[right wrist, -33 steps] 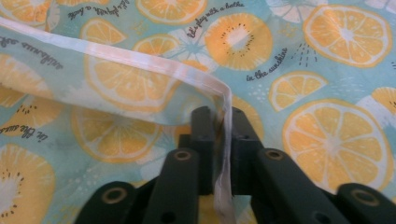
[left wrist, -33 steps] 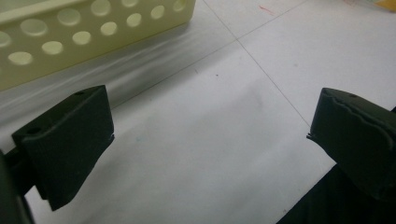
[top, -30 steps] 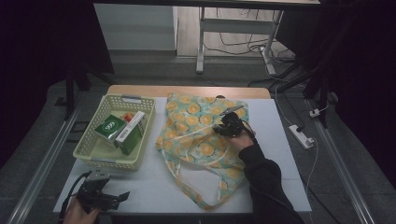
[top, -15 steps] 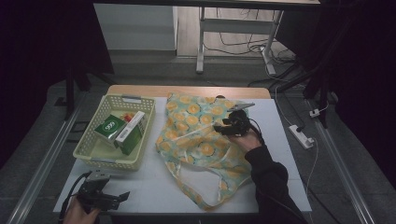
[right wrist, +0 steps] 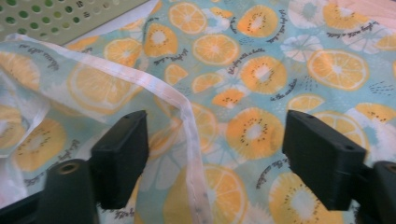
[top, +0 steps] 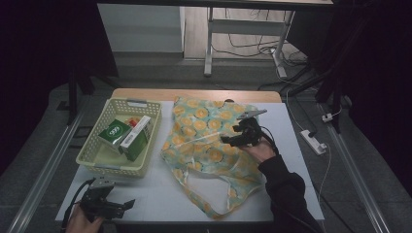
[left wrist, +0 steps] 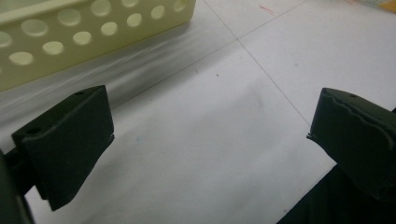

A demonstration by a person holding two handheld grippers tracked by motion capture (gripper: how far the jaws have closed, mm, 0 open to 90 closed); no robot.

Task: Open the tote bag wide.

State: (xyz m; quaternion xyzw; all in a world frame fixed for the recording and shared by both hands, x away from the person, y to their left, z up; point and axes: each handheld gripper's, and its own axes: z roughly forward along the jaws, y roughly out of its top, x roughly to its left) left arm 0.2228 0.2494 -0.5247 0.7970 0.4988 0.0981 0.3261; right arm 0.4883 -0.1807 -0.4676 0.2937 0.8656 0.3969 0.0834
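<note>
A cloth bag [top: 206, 150] printed with orange slices lies flat across the middle of the white table [top: 160, 194]. My right gripper [top: 227, 141] hovers low over the bag's right half, pointing left. Its jaws have just been opening and stand wide apart. In the right gripper view the right gripper [right wrist: 215, 158] straddles a pale hem strap [right wrist: 189, 121] of the bag [right wrist: 252, 70], and the pads do not press on it. My left gripper [top: 127, 206] rests at the table's front left, open. In the left gripper view the left gripper [left wrist: 210, 140] has bare table between its jaws.
A pale yellow perforated basket [top: 92, 160] stands at the left and holds a green box [top: 115, 131] and a green-and-white carton [top: 138, 136]. The basket's wall [left wrist: 93, 28] is close ahead of the left gripper. The basket's corner [right wrist: 56, 16] lies beyond the bag.
The right gripper's jaws have opened over the bag and the hand has lifted slightly toward the back right. The left gripper has stayed in place.
</note>
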